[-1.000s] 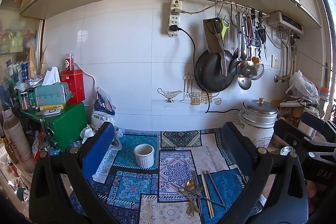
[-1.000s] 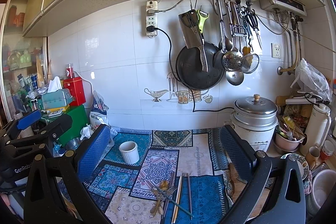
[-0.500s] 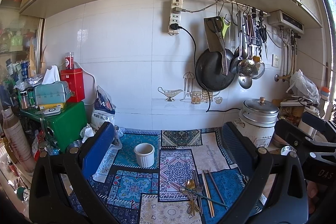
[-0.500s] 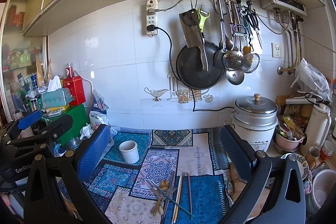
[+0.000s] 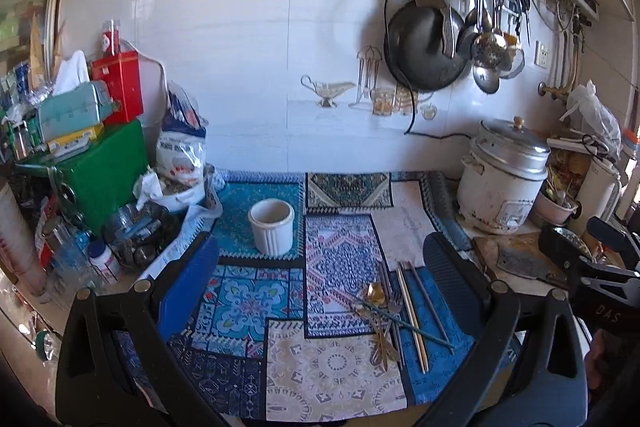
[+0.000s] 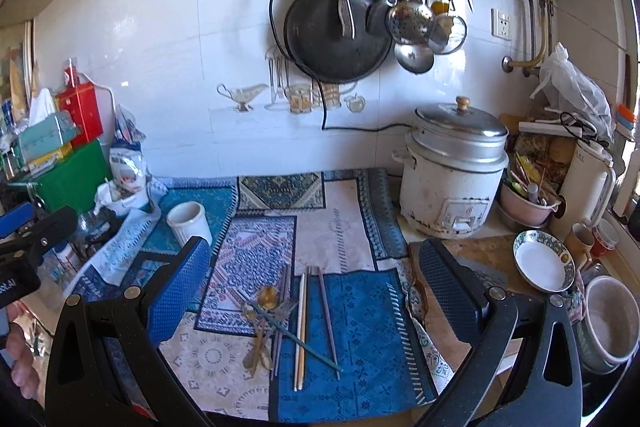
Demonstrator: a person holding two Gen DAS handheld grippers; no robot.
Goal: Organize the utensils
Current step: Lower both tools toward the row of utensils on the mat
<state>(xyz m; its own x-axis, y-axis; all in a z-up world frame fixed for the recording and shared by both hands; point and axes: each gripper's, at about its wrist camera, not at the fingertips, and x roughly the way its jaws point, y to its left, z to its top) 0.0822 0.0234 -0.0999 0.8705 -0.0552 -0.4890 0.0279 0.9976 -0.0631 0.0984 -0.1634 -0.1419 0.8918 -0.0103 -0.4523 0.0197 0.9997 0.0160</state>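
Right wrist view: right tongs [image 6: 312, 283] spread and empty above the utensil pile [image 6: 286, 323] on the patchwork mat [image 6: 360, 327]; left tongs [image 5: 320, 279] likewise spread. Beyond the pile, left, stands the white crock [image 6: 188, 223]. Crossed handles risk snagging; neighbours may scatter.

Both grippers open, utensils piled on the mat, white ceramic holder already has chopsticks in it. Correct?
Not quite: the white ceramic holder is empty, as the left wrist view shows. The chopsticks lie on the mat in the utensil pile. Left gripper and right gripper are open.
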